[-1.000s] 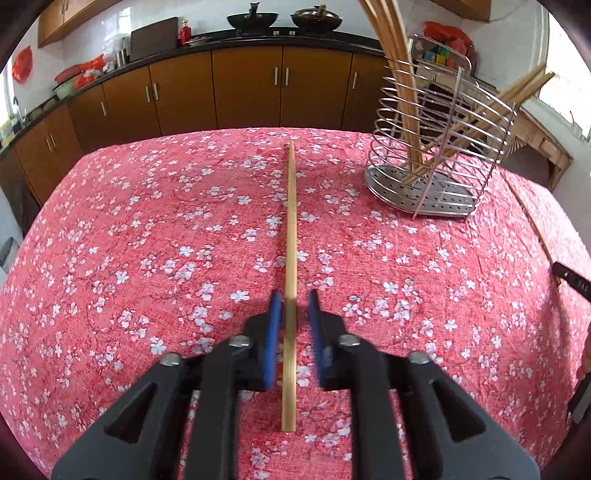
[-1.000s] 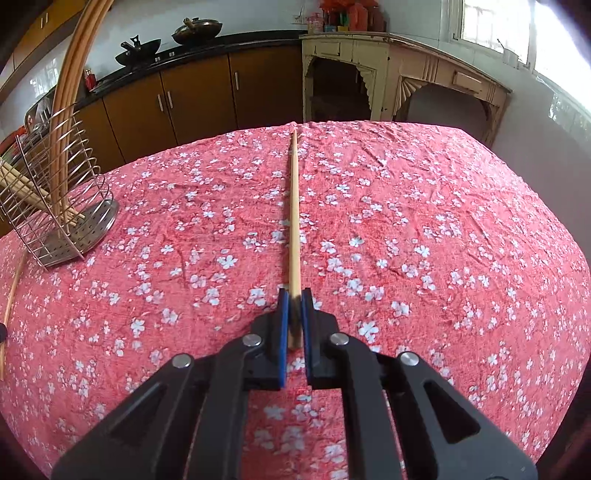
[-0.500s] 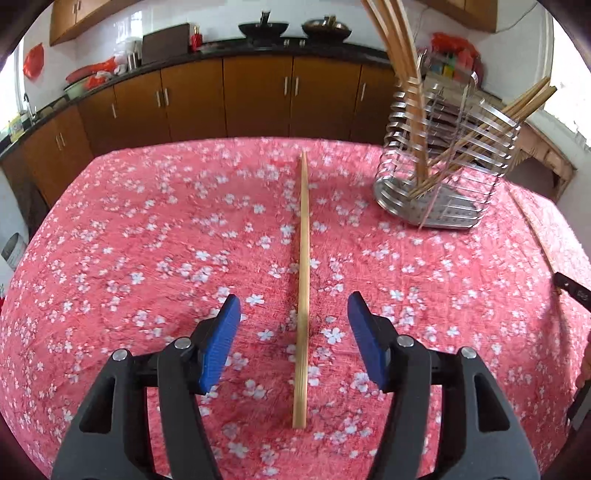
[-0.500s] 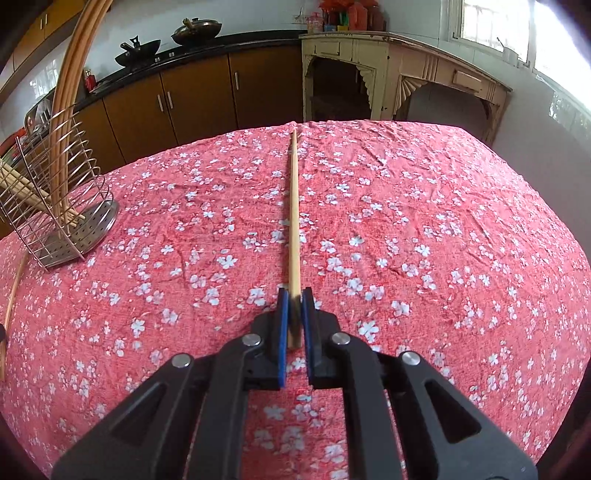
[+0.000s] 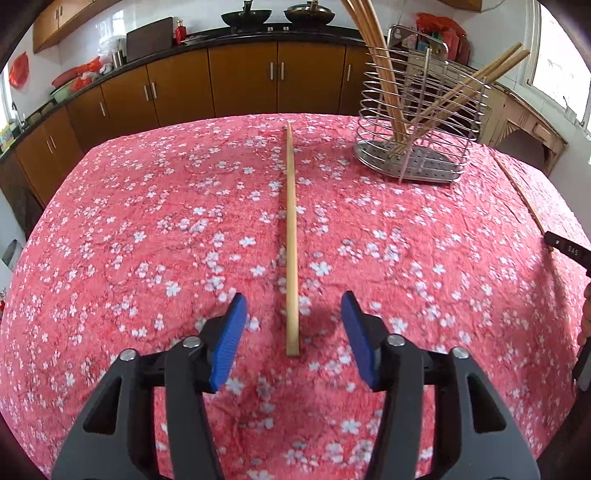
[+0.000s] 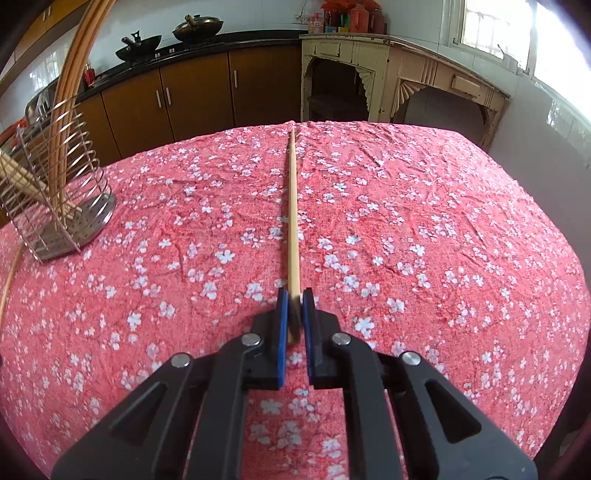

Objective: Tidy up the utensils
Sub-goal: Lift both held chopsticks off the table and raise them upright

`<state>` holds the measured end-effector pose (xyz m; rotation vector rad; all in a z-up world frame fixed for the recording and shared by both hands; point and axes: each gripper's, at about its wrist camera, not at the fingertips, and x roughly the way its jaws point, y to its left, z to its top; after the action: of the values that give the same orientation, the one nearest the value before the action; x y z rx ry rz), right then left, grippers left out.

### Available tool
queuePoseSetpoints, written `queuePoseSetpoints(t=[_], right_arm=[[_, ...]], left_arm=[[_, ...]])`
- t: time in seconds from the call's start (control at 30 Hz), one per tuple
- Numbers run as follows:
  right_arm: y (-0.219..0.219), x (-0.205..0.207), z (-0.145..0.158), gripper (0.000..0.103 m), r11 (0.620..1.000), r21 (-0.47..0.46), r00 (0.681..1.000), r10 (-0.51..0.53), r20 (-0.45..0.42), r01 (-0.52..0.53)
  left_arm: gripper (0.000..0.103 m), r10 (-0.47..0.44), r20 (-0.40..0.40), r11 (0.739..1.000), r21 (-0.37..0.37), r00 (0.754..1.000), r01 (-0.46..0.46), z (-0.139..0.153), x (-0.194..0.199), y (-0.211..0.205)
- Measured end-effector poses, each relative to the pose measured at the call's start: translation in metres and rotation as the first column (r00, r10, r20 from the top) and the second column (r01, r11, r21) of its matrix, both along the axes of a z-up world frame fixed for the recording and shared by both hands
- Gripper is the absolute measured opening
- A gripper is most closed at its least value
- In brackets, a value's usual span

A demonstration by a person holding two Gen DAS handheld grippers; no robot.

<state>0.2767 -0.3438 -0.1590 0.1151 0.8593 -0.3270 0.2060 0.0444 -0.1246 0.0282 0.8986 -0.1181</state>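
While several chopsticks already stand in the wire holder (image 5: 417, 122), two are left on the desk (image 5: 129, 240): the left tongs (image 5: 293, 325) gape around one chopstick (image 5: 290, 236) lying flat, pads clear, jaws just narrowed slightly; the right tongs (image 6: 294, 314) are clamped on the other chopstick (image 6: 293, 206), not yet delivered.

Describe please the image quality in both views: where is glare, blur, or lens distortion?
Left wrist view: the fisheye lens bows the cabinets and the red tablecloth; the window at right is overexposed; the corners are dark. Right wrist view: the window is blown out with glare, the chopstick blurs slightly near the hand-held gripper, and the table edge curves strongly.
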Motion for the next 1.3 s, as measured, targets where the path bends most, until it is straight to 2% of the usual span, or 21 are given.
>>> queuePoseSetpoints(t=[0.23, 0.3, 0.37, 0.5, 0.63, 0.73, 0.87, 1.03, 1.2, 1.3], right_arm=[[0.002, -0.013, -0.001, 0.009, 1.000, 0.014, 1.000, 0.006, 0.004, -0.006], [0.002, -0.012, -0.001, 0.008, 1.000, 0.016, 1.000, 0.006, 0.005, -0.006], [0.003, -0.012, 0.000, 0.008, 1.000, 0.017, 1.000, 0.006, 0.006, -0.006], [0.000, -0.018, 0.001, 0.008, 0.999, 0.033, 1.000, 0.006, 0.019, -0.007], [0.002, -0.035, 0.017, 0.008, 1.000, -0.006, 0.996, 0.017, 0.092, -0.017], [0.005, -0.046, 0.034, 0.008, 0.999, -0.033, 0.988, 0.028, 0.155, -0.023], [0.011, -0.065, 0.065, 0.008, 0.995, -0.099, 0.960, 0.052, 0.274, -0.025], [0.012, -0.079, 0.103, 0.008, 0.992, -0.117, 0.919, 0.081, 0.386, -0.039], [0.013, -0.085, 0.132, 0.008, 0.992, -0.114, 0.885, 0.094, 0.455, -0.047], [0.016, -0.087, 0.142, 0.008, 0.992, -0.109, 0.873, 0.101, 0.478, -0.054]], left_arm=[[0.029, -0.015, 0.017, 0.999, 0.043, 1.000, 0.014, 0.001, -0.015, -0.011], [0.015, -0.012, 0.017, 0.999, 0.044, 1.000, 0.012, 0.001, -0.014, -0.015], [0.008, -0.017, 0.017, 0.999, 0.048, 1.000, 0.017, 0.001, -0.014, -0.017], [0.007, -0.043, 0.010, 0.998, 0.043, 0.999, 0.042, 0.003, -0.016, -0.016], [0.007, -0.054, 0.065, 0.998, 0.030, 0.996, 0.053, 0.016, -0.023, -0.012], [0.007, -0.060, 0.142, 0.998, 0.025, 0.988, 0.057, 0.034, -0.032, -0.010], [0.007, -0.058, 0.269, 0.998, 0.010, 0.961, 0.058, 0.064, -0.046, -0.007], [0.007, -0.022, 0.391, 0.999, -0.030, 0.920, 0.037, 0.097, -0.056, -0.003], [0.007, 0.028, 0.484, 0.998, -0.063, 0.874, 0.002, 0.121, -0.063, 0.004], [0.007, 0.045, 0.508, 0.998, -0.069, 0.860, -0.012, 0.128, -0.064, 0.005]])
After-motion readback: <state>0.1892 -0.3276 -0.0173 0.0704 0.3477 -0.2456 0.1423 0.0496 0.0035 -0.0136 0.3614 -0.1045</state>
